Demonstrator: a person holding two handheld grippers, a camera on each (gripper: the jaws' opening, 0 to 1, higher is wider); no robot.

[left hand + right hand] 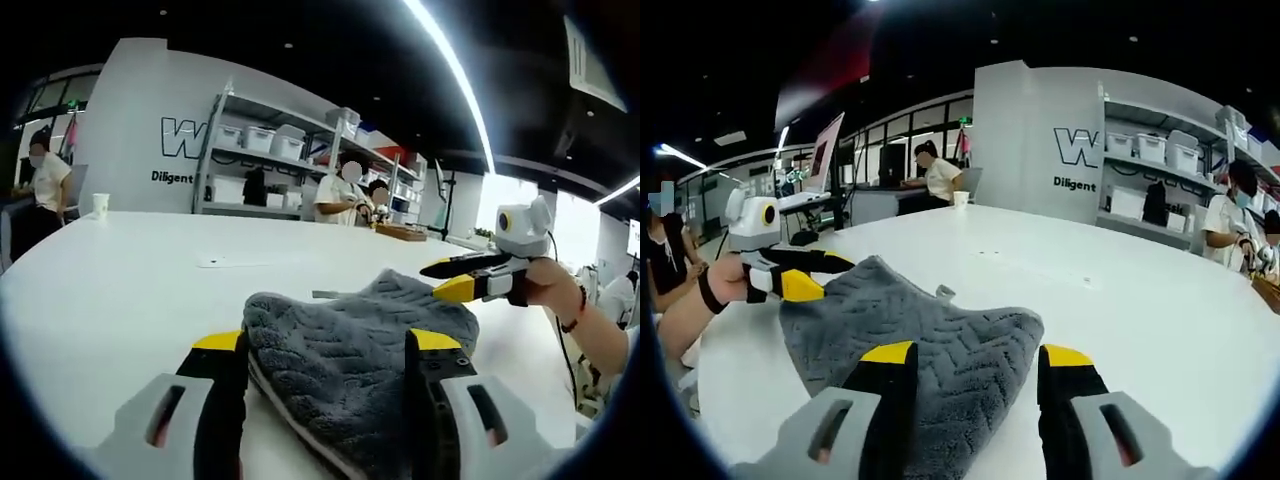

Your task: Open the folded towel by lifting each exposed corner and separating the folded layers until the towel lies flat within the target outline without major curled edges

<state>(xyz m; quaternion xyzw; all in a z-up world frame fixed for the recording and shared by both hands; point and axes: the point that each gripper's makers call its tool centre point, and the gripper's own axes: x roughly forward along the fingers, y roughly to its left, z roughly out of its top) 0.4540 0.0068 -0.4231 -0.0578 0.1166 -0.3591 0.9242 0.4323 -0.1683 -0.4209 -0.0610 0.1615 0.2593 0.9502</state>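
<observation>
A grey towel point(350, 350) with a zigzag weave lies folded in a soft heap on the white table point(120, 290). My left gripper point(326, 345) is open, its yellow-tipped jaws standing on either side of the towel's near end. My right gripper point(445, 278), held by a hand, comes in from the right with its tips at the towel's far corner. In the right gripper view the towel point(900, 310) reaches in between the open jaws of my right gripper point(978, 355). There my left gripper point(825, 275) sits at the towel's far left edge.
The table point(1140, 300) is wide and white. A paper cup point(100, 204) stands near its far edge, and a small flat white piece point(215, 261) lies beyond the towel. Shelves with bins point(280, 160) and several people are behind.
</observation>
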